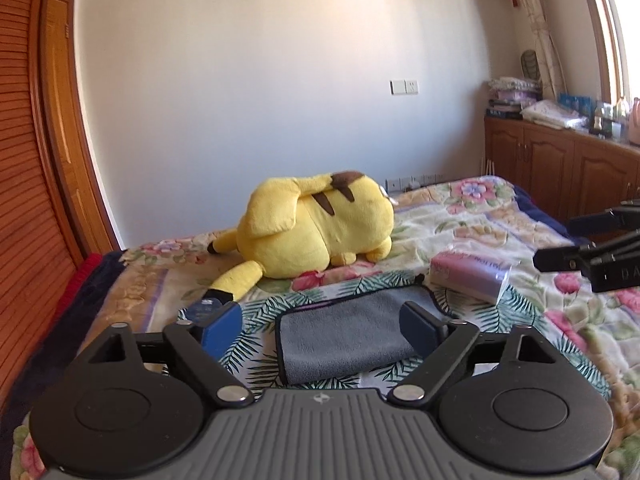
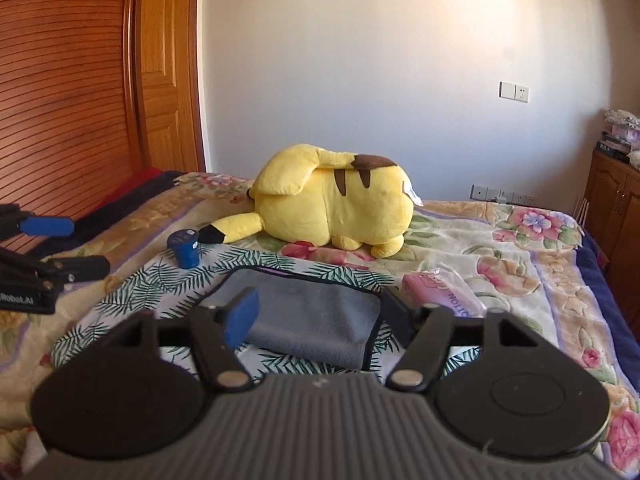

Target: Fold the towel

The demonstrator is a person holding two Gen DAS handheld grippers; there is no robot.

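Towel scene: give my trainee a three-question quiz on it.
1. True or false: the towel lies folded on the bed.
2. Which gripper holds the towel? A) left B) right C) neither
3. Fill in: behind the towel lies a yellow ____.

Key: 1 true; 2 C, both stand open above it, fingers apart; 3 plush. The blue can and pink pack flank the towel.
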